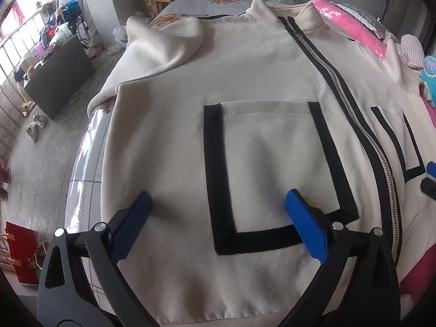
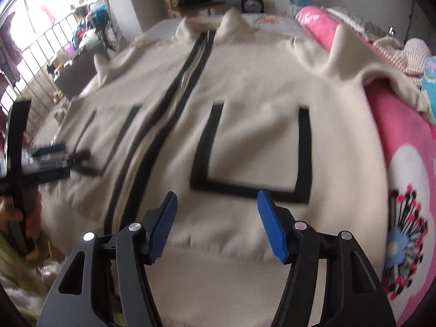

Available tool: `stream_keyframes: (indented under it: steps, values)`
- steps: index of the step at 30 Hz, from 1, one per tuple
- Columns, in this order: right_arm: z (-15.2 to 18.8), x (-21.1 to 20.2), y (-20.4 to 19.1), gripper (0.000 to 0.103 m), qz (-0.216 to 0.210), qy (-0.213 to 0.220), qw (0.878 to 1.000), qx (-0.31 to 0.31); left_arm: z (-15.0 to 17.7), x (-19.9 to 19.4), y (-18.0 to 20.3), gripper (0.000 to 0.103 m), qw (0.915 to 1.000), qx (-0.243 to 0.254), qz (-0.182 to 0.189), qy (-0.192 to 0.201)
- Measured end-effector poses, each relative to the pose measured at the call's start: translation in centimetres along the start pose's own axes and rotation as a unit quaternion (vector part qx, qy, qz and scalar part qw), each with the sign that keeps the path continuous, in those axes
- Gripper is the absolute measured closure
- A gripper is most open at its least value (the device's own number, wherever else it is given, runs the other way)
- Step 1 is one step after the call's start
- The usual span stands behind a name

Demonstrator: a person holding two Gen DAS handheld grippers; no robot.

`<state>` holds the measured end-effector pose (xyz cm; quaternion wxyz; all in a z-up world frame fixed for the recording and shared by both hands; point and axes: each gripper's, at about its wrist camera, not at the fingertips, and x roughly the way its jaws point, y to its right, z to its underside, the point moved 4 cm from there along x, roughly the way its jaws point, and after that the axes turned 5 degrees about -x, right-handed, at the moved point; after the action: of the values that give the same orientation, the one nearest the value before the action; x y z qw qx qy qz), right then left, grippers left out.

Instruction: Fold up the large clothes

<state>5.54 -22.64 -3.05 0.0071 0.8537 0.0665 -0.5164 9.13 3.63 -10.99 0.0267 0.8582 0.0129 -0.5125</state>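
Jacket (image 1: 259,70), cream with black trim, lies spread front-up on the bed, collar at the far end; its left sleeve (image 1: 166,46) is bunched and folded in over the shoulder; left gripper (image 1: 218,204) hovers over the black-edged pocket (image 1: 267,163) near the hem, jaws spread wide with only flat cloth beneath; the zip (image 2: 163,125) runs up the middle; right gripper (image 2: 216,201) hangs above the other pocket (image 2: 256,147), jaws parted, gripping nothing; pink blanket (image 2: 408,163) borders the right edge.
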Motion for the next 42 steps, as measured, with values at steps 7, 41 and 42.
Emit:
stream_keyframes:
  steps: [7,41,42]
  values:
    - [-2.1,4.1,1.1,0.025,0.045,-0.017,0.998,0.032,-0.1,0.1,0.1,0.007,1.0000,0.004,-0.003,-0.001]
    - [-4.5,3.4,-2.3,0.006,-0.023,0.020,1.000,0.003,-3.3,-4.8,-4.9,0.007,0.9952,-0.035,-0.004,0.091]
    - [-4.9,3.5,-2.8,0.006,-0.034,0.021,0.999,0.001,-4.1,-5.4,-6.3,0.007,0.9935,-0.049,-0.007,0.103]
